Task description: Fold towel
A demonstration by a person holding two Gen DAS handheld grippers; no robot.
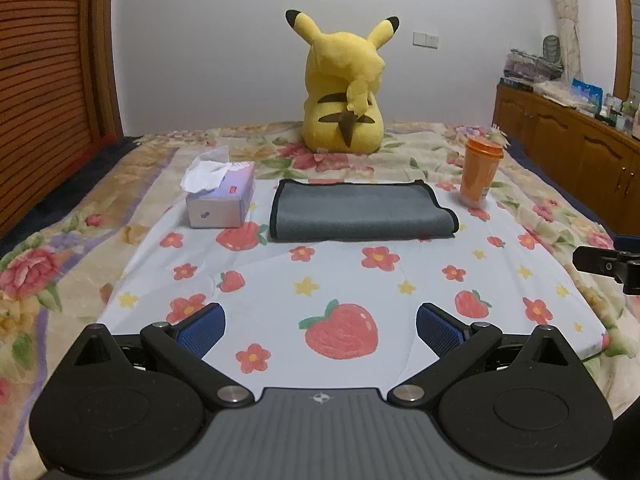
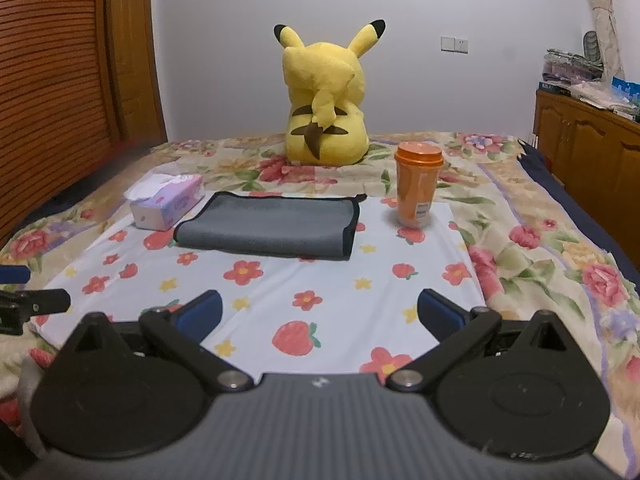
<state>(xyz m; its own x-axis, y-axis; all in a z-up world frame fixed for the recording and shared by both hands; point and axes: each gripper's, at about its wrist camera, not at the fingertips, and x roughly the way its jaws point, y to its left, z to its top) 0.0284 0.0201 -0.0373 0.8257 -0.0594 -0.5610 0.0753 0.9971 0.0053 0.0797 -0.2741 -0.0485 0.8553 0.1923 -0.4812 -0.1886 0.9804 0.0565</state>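
Note:
A grey towel (image 1: 360, 212) with a black hem lies folded flat on a white strawberry-and-flower cloth (image 1: 344, 292) spread over the bed. It also shows in the right wrist view (image 2: 268, 226). My left gripper (image 1: 320, 330) is open and empty, well short of the towel, above the cloth's near part. My right gripper (image 2: 318, 316) is open and empty too, near the cloth's front edge. The tip of the right gripper (image 1: 600, 266) shows at the right edge of the left wrist view. The left gripper's tip (image 2: 28, 304) shows at the left edge of the right wrist view.
A tissue box (image 1: 222, 196) stands just left of the towel and an orange lidded cup (image 1: 478, 172) just right of it. A yellow plush toy (image 1: 344, 88) sits behind. A wooden cabinet (image 1: 568, 136) runs along the right, slatted wooden doors (image 1: 44, 80) on the left.

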